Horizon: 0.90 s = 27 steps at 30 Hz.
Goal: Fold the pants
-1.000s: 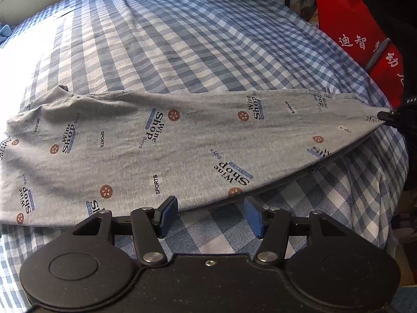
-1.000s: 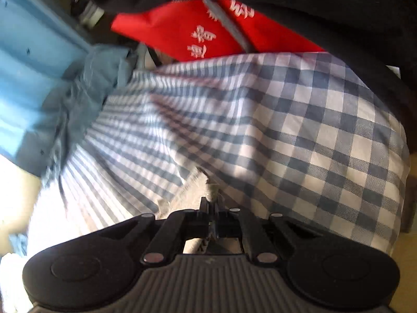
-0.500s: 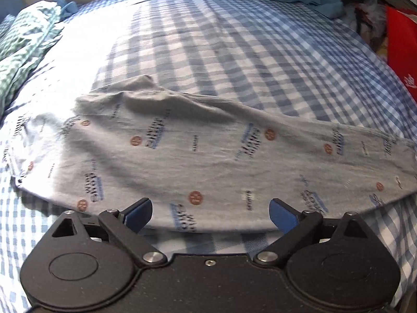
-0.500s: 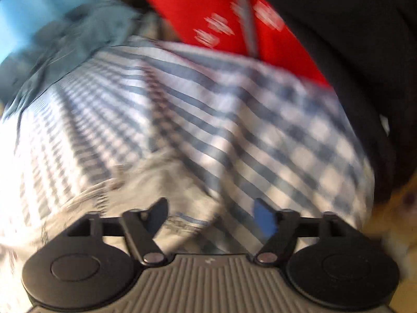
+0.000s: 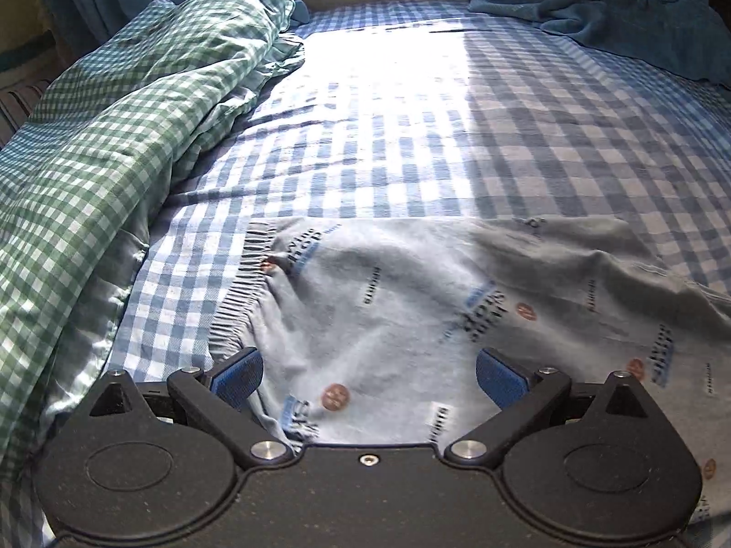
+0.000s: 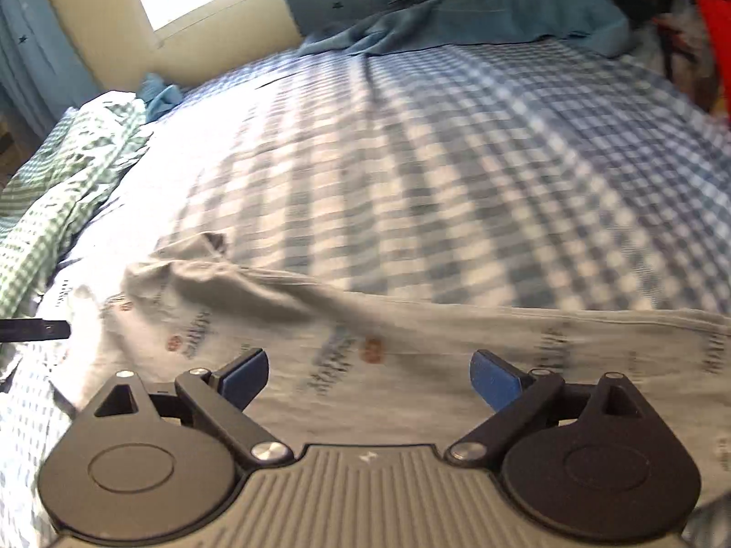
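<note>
Tongs: left (image 5: pixel 368 376), right (image 6: pixel 369 376) spread, empty | pants (image 5: pixel 411 301) on checked bedsheet (image 5: pixel 457 137)

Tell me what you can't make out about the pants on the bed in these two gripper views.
- Left wrist view: the near edge of the grey pants is hidden behind the left gripper; their right end runs off the frame edge.
- Right wrist view: motion blur smears the pants' printed words.
- Neither view shows the pants' whole outline, so how far they are folded is unclear.

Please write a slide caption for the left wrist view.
Open left gripper above grey printed pants on a blue checked bedsheet.
</note>
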Each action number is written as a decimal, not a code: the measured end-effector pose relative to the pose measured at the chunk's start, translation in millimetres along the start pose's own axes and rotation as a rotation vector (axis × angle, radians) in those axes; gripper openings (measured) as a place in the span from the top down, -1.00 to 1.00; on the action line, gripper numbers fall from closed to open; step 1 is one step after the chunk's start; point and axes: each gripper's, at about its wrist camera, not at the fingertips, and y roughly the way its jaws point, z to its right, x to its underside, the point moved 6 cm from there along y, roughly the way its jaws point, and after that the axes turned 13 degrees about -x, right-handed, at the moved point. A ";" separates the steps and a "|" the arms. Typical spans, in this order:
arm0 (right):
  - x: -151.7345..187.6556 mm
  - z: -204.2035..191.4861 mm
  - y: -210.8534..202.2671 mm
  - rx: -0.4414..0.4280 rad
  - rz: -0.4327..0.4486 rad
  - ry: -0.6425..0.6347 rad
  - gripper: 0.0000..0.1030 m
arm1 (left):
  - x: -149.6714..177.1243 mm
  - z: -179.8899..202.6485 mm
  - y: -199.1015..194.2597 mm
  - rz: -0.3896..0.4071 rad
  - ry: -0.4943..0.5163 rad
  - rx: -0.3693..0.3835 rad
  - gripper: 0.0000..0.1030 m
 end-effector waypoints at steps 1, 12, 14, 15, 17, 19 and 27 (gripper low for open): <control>-0.3 -13.5 13.9 -0.027 -0.016 0.008 -0.92 | -1.4 -6.4 10.6 -0.004 0.005 -0.001 -0.94; 15.1 -5.6 46.2 0.149 -0.131 0.020 -0.92 | 17.9 -76.6 73.3 -0.085 0.008 -0.003 -0.98; -2.1 -9.7 45.6 0.127 -0.102 0.021 -0.93 | 14.4 -81.7 67.8 -0.058 -0.024 0.006 -0.98; -12.6 -13.5 47.8 0.104 -0.090 0.019 -0.95 | 12.0 -80.9 64.5 -0.038 -0.030 0.017 -0.99; -34.8 -23.5 60.2 0.039 -0.087 0.019 -0.97 | 5.3 -71.4 59.8 -0.008 -0.033 0.044 -0.99; -56.9 -36.5 81.0 -0.045 -0.090 0.041 -0.97 | 0.8 -60.7 59.0 0.003 -0.035 0.068 -0.99; -115.9 -61.0 173.9 -0.221 -0.194 0.242 -0.21 | 7.1 -27.9 70.2 0.013 0.062 0.021 -0.99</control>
